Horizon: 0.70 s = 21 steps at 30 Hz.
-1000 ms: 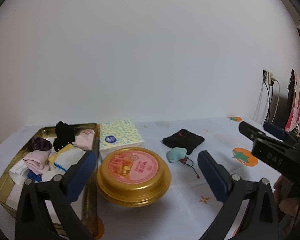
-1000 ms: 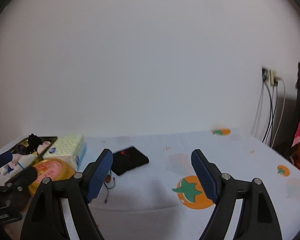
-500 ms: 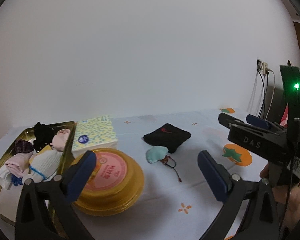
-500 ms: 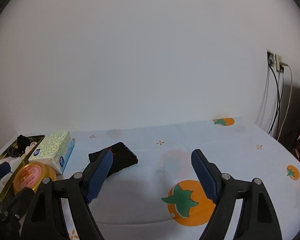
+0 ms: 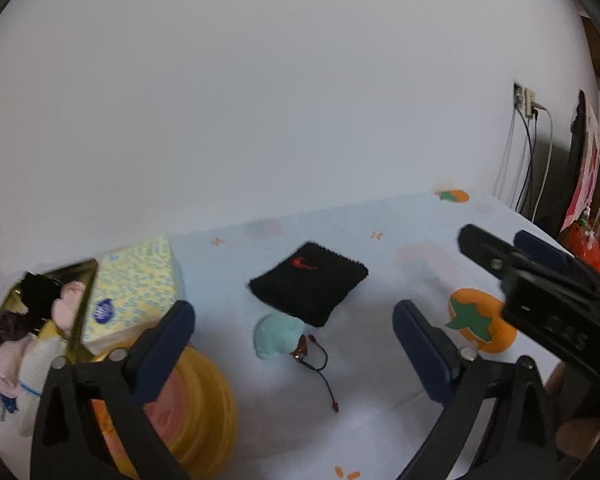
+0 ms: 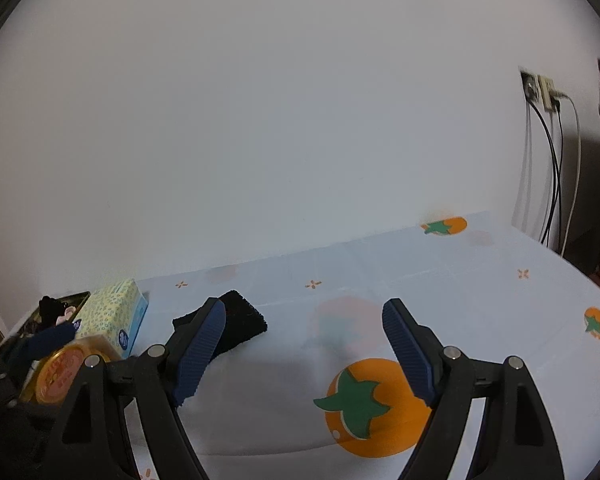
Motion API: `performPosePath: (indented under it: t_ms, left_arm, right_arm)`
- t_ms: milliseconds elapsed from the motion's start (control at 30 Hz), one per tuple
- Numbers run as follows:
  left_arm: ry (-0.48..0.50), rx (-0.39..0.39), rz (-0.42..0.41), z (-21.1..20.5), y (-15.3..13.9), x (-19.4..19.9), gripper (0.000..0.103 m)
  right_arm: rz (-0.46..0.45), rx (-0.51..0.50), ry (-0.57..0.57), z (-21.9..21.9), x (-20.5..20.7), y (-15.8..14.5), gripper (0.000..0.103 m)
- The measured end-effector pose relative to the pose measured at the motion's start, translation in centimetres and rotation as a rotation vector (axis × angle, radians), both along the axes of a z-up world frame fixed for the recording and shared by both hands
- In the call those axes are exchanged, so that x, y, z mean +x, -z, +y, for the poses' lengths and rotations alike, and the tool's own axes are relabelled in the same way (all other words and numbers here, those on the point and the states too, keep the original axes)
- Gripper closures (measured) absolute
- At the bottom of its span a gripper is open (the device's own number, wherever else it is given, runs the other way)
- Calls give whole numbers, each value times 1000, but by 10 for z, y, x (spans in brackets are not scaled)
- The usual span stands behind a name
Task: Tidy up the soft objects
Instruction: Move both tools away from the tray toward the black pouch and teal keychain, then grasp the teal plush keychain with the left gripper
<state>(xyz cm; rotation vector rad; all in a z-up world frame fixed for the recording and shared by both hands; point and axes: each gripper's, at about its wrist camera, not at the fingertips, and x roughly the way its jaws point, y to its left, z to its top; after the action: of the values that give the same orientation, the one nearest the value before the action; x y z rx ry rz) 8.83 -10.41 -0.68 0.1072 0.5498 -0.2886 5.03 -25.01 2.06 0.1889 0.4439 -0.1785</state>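
Note:
A black cloth (image 5: pixel 308 282) with a red mark lies flat on the table; it also shows in the right wrist view (image 6: pixel 240 322). A small teal soft charm (image 5: pixel 276 335) with a dark cord lies just in front of it. A gold tin tray (image 5: pixel 80 308) at the far left holds several rolled soft items (image 5: pixel 32 344). My left gripper (image 5: pixel 294 340) is open and empty, above the table just short of the charm. My right gripper (image 6: pixel 304 344) is open and empty, right of the cloth, and shows in the left wrist view (image 5: pixel 540 280).
A round gold tin (image 5: pixel 196 404) with a pink lid sits low left beside the tray. A patterned tissue pack (image 5: pixel 136 284) lies behind it. The tablecloth (image 6: pixel 460 288) has orange persimmon prints. Wall socket and cables (image 5: pixel 528 148) are at the far right.
My left gripper has swung right, from over the round tin toward the teal charm and black cloth. My right gripper has also turned right; the cloth now sits behind its left finger.

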Motion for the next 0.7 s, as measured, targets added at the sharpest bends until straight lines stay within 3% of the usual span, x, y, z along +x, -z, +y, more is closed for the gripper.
performPosePath:
  t_ms: [100, 433, 533, 600, 700]
  left_arm:
    - [15, -2, 85, -4, 9, 18, 25]
    - [-44, 169, 209, -28, 40, 56, 35]
    - [-18, 160, 225, -30, 42, 56, 35]
    - [10, 140, 263, -30, 47, 59, 57]
    - [29, 109, 278, -28, 48, 59, 65]
  right_arm:
    - [30, 25, 18, -5, 4, 3, 20]
    - [82, 70, 20, -13, 12, 10, 20]
    - [99, 95, -12, -11, 12, 8, 20]
    - [97, 95, -9, -11, 12, 7, 20]
    - [92, 102, -1, -14, 12, 6, 20]
